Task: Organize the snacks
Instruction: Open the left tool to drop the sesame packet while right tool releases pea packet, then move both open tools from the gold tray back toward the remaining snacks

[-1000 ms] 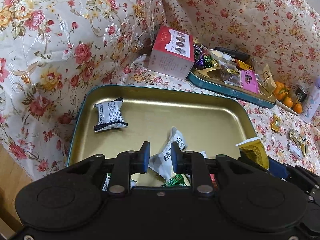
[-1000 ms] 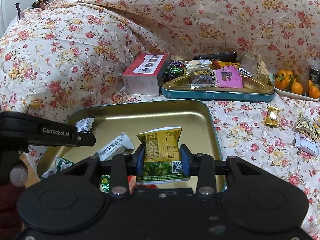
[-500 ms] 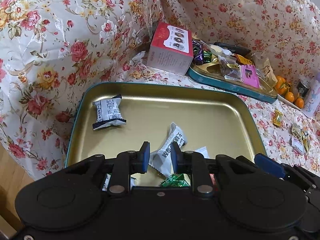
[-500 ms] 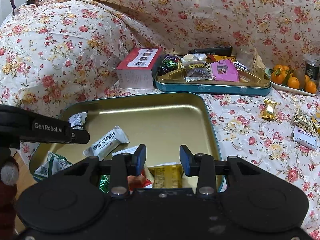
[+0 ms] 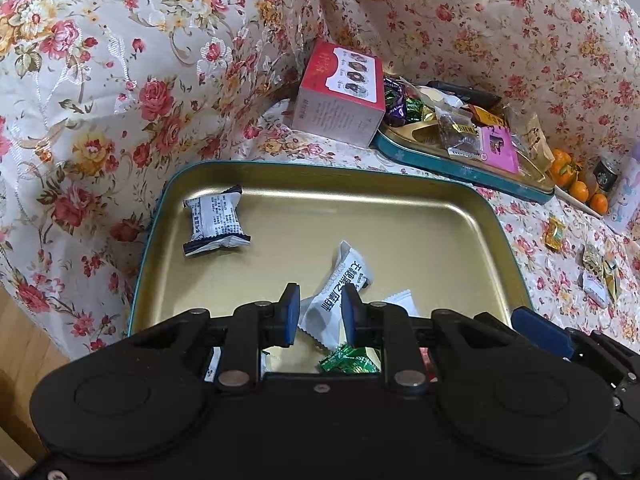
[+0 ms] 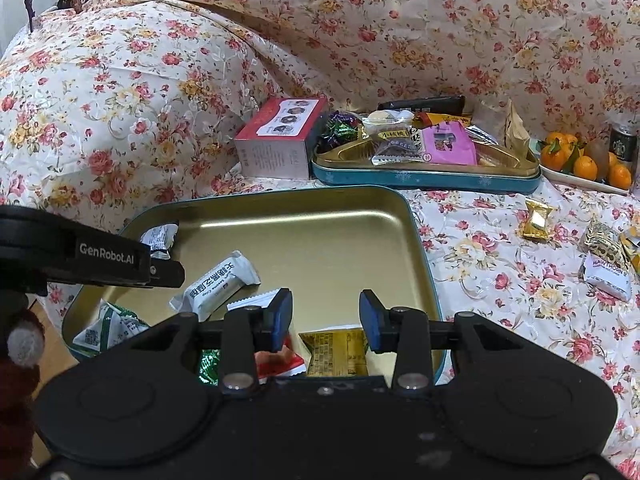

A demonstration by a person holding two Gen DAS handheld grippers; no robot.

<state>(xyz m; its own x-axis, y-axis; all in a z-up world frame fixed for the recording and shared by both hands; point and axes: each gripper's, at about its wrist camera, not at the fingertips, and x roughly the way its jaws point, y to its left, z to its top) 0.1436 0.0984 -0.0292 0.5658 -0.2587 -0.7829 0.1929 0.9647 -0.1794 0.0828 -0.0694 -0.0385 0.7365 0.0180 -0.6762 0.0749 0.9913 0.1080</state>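
A gold tin tray (image 5: 360, 168) with a teal rim lies on the flowered cloth and holds several snack packets. Among them are a white packet with black ends (image 5: 216, 220), a long white packet (image 5: 344, 280) and a green candy (image 5: 348, 362). My left gripper (image 5: 320, 312) hovers over the tray's near edge. Its jaws stand a little apart with nothing gripped, and the long white packet shows through the gap. My right gripper (image 6: 326, 320) is open over the tray's (image 6: 280, 200) near right corner. A yellow packet (image 6: 334, 350) and a red one (image 6: 280, 360) lie under it.
A red-and-white box (image 6: 276, 144) and a second teal tin (image 6: 424, 180) heaped with snacks stand behind the tray. Oranges (image 6: 580, 164) on a plate sit at the far right. Loose wrapped candies (image 6: 536, 220) and a white packet (image 6: 606, 272) lie on the cloth to the right. Wooden floor (image 5: 16, 340) shows at the left.
My right gripper let go of the yellow-green packet, which dropped into the tray below it; its jaws now stand apart and empty. The left gripper has stayed as it was.
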